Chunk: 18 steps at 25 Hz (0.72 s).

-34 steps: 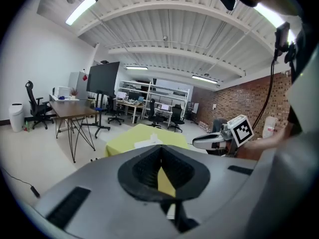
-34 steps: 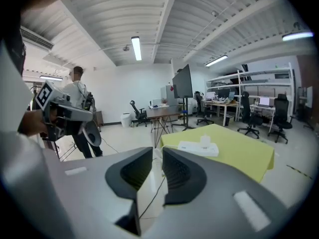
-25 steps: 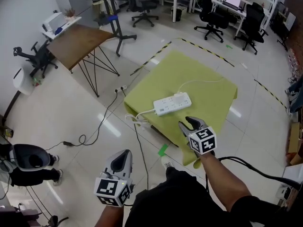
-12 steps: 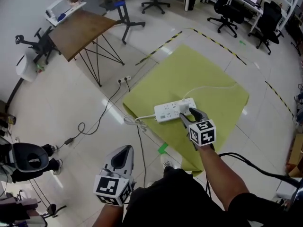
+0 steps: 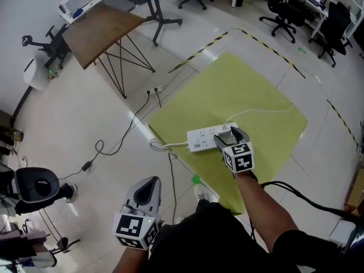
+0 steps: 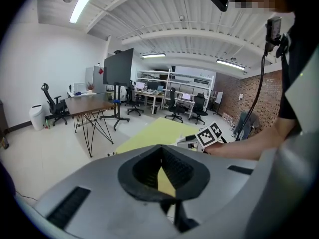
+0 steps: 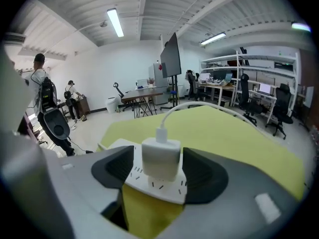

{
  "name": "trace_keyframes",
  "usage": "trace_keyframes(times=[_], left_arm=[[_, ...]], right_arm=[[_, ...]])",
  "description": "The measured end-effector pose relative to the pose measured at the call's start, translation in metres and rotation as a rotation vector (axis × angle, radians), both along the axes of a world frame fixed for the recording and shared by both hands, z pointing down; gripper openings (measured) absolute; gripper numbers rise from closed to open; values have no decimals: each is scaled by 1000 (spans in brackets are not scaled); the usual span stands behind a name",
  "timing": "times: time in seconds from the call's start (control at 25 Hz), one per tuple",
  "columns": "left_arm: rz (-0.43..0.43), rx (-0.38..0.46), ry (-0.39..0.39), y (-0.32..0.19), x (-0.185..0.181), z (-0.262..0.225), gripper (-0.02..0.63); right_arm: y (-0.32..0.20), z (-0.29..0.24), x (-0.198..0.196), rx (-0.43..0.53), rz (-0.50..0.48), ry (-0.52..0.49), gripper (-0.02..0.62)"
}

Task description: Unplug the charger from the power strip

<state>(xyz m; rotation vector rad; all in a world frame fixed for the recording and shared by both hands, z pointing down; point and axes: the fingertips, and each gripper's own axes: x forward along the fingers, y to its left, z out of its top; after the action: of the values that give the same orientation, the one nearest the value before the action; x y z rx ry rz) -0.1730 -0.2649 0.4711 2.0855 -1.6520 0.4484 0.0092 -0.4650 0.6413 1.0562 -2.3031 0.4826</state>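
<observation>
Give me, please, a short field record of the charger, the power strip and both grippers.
charger: white, plugged into the power strip, cable on top
power strip: white, lying on the yellow cloth
right gripper: jaws opening, either side of the charger, pads clear of it
left gripper: shut, empty, away from the cloth

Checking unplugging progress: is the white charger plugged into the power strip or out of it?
Plugged in: the right gripper view shows the charger seated on the power strip, between the opening jaws of the right gripper.
</observation>
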Motion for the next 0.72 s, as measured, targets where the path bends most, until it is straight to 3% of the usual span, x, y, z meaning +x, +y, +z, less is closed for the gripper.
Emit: trace_keyframes(times=[0.4, 0.6, 0.72], left_arm=[[-42, -10, -7, -2, -14, 9, 6], [-25, -6, -2, -4, -17, 7, 6], [-3, 1, -2, -2, -16, 8, 6]], right_arm=[[-17, 15, -15, 77, -27, 58, 284], [-21, -9, -14, 121, 1, 3, 282], [-13, -18, -12, 96, 0, -26, 282]])
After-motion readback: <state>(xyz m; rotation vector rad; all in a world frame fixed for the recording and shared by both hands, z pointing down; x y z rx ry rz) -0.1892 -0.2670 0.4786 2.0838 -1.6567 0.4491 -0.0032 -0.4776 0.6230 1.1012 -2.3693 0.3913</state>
